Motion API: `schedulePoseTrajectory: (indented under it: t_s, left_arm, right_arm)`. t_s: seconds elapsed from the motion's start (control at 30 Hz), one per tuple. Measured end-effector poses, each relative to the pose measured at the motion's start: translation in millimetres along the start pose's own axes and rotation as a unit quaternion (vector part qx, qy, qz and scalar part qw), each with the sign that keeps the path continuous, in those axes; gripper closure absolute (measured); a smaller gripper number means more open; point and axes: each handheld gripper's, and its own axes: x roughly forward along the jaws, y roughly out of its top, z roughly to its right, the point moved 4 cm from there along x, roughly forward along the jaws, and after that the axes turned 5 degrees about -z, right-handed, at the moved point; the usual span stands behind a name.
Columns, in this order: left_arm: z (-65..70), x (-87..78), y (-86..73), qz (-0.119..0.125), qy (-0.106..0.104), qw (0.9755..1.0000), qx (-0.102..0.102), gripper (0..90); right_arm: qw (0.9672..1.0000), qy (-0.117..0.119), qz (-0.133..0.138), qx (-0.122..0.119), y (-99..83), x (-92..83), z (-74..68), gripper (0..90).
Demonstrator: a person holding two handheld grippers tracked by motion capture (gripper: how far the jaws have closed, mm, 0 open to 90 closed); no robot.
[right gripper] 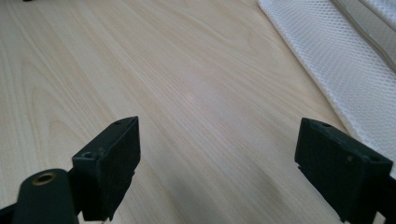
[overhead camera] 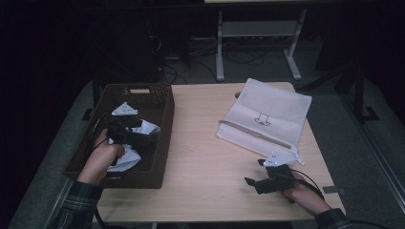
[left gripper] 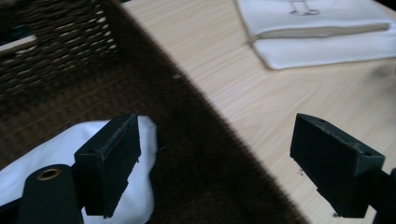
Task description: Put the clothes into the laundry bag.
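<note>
Light wooden worktop seen from above. Left gripper sits over the dark woven basket at the worktop's left edge, its fingers released and spread wide above a white cloth lying in the basket. Right gripper hangs low over bare wood near the front right, fingers likewise released, holding nothing. A folded white bag lies flat at rear right, just beside the right gripper.

Your left hand and the gripper it holds cover much of the crumpled white cloth in the dark woven wicker basket. The small drawing on the folded white mesh bag is too small to read, and the room beyond the table is too dark to make out.
</note>
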Motion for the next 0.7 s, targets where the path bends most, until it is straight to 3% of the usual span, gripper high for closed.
schedulePoseTrajectory:
  t_s: [0.43, 0.7]
  left_arm:
    - [-46.0, -6.7, -25.3, -0.022, 0.056, 0.9975, -0.039, 15.7]
    - [-68.8, -3.0, -39.5, -0.036, 0.072, 0.9947, -0.064, 15.7]
  right_arm:
    - [1.0, 0.001, -0.001, 0.001, -0.1, 0.6, 0.0, 13.4]
    - [1.0, 0.003, -0.002, 0.0, -0.1, 0.8, 0.0, 13.4]
